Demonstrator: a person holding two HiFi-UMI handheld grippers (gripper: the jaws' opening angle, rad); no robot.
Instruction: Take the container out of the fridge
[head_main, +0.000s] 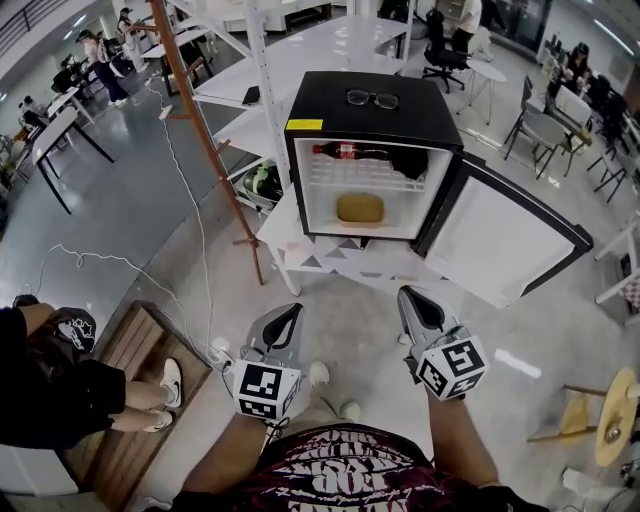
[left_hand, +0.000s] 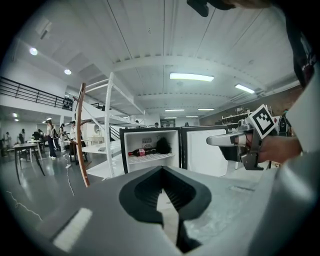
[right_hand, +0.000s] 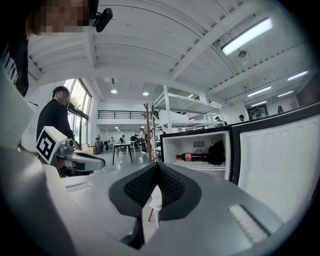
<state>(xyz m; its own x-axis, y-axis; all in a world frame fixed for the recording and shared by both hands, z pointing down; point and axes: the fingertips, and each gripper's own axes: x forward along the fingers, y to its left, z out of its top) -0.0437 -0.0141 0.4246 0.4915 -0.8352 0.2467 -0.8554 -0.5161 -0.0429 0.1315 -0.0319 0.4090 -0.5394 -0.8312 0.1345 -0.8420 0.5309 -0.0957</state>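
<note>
A black mini fridge (head_main: 372, 110) stands on a low white table, its door (head_main: 505, 240) swung open to the right. The container (head_main: 360, 208), a flat yellowish tub, lies on the fridge's floor; neither gripper view shows it. On the wire shelf above lie a cola bottle (head_main: 345, 151) (left_hand: 141, 151) (right_hand: 192, 157) and a black object (head_main: 408, 162). My left gripper (head_main: 290, 310) (left_hand: 162, 172) and right gripper (head_main: 412, 295) (right_hand: 157, 165) hover side by side, well short of the fridge, both shut with nothing in them.
Glasses (head_main: 372, 98) rest on the fridge top. A wooden pole (head_main: 205, 140) leans left of the fridge beside a white shelving rack (head_main: 262, 90). A cable (head_main: 195, 220) trails across the floor. A person's feet rest on a wooden board (head_main: 130, 400) at lower left.
</note>
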